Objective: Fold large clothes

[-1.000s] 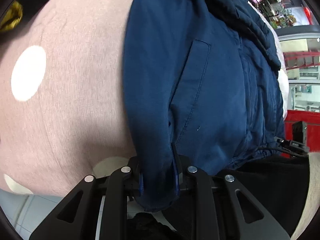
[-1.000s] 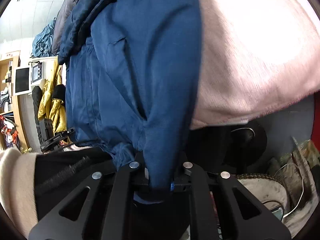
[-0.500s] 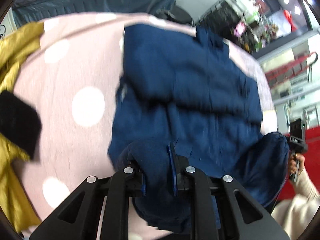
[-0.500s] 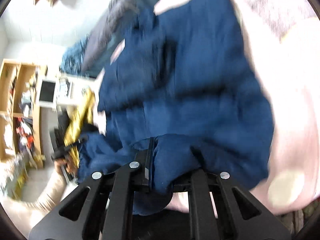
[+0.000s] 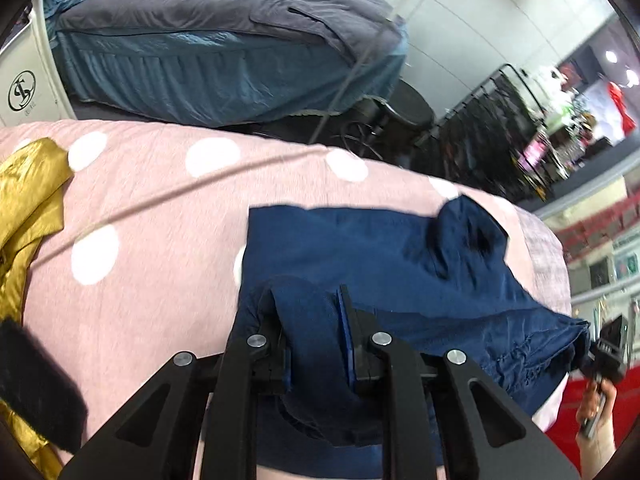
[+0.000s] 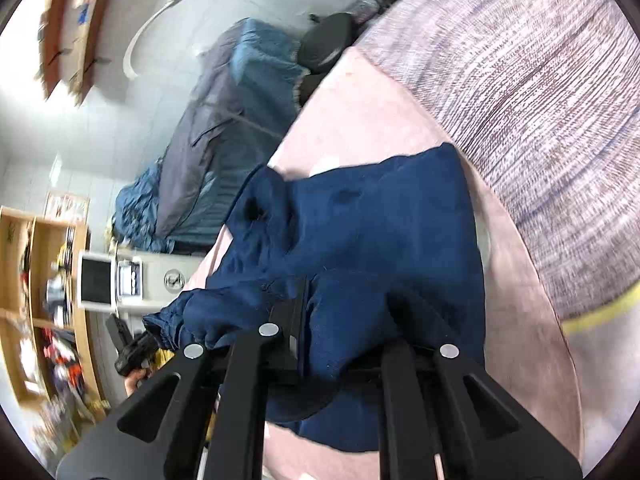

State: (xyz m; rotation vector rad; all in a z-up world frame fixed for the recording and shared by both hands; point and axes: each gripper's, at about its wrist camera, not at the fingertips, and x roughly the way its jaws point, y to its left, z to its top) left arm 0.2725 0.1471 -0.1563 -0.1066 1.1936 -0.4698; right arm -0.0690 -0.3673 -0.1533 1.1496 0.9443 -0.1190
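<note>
A navy blue jacket point(image 5: 380, 256) lies on a pink bed cover with white dots point(image 5: 160, 208). My left gripper point(image 5: 314, 336) is shut on the jacket's near hem, with a thick fold bunched between its fingers. My right gripper point(image 6: 344, 328) is shut on the other end of the same hem of the jacket point(image 6: 380, 220); cloth drapes over its right finger. Both hold the hem lifted over the jacket's body. The right gripper shows far right in the left wrist view point(image 5: 604, 352).
A gold garment point(image 5: 24, 208) and a black furry item point(image 5: 28, 384) lie at the bed's left. A bed with blue-grey covers point(image 5: 224, 48) stands behind. A grey-striped cover point(image 6: 540, 100) lies at the right. Wooden shelves point(image 6: 36, 280) stand on the left.
Both grippers have lifted the hem and carried it forward over the jacket. The views have swung up from the bed surface to the room. The jacket now lies doubled.
</note>
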